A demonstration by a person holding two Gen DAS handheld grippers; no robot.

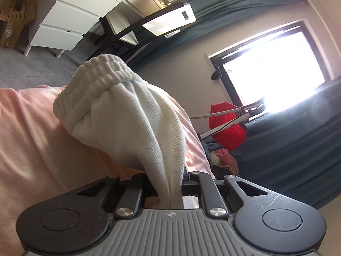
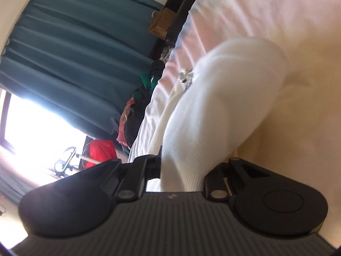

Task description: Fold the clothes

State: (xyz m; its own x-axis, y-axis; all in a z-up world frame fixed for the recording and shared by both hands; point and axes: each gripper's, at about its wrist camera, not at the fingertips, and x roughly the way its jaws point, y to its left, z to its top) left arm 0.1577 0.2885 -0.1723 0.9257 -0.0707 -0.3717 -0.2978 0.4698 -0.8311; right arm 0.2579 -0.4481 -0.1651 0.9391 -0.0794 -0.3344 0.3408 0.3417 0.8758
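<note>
1. Left wrist view: the left gripper (image 1: 170, 183) is seen clamped on a bunch of white cloth, with its jaws drawn close together on the fabric. This cloth belongs to a white garment (image 1: 119, 111) with a ribbed elastic band at its far end, and it is held up just above the pink bedsheet (image 1: 32, 138).

2. Left wrist view: the step in hand is judged to be the taking-up of the garment at one edge, so that it can be spread or doubled over. For the next move, the held edge would need to be carried across and laid flat on the bedsheet, with the grip kept firm.

3. Left wrist view: beyond the garment, away from the bedsheet, a white drawer unit (image 1: 70, 19) is seen on the floor; its drawers are shut apart from a small gap, and their contents cannot be told. Cardboard boxes (image 1: 15, 17) stand beside it, flattened or empty as far as can be made out.

4. Right wrist view: the right gripper (image 2: 181, 170) is likewise closed on the white garment (image 2: 223, 98), which is blurred and raised over the bedsheet (image 2: 266, 6).

5. Right wrist view: a brown paper bag (image 2: 159, 23) is seen past the far edge of the bedsheet; what it holds is hidden.
</note>
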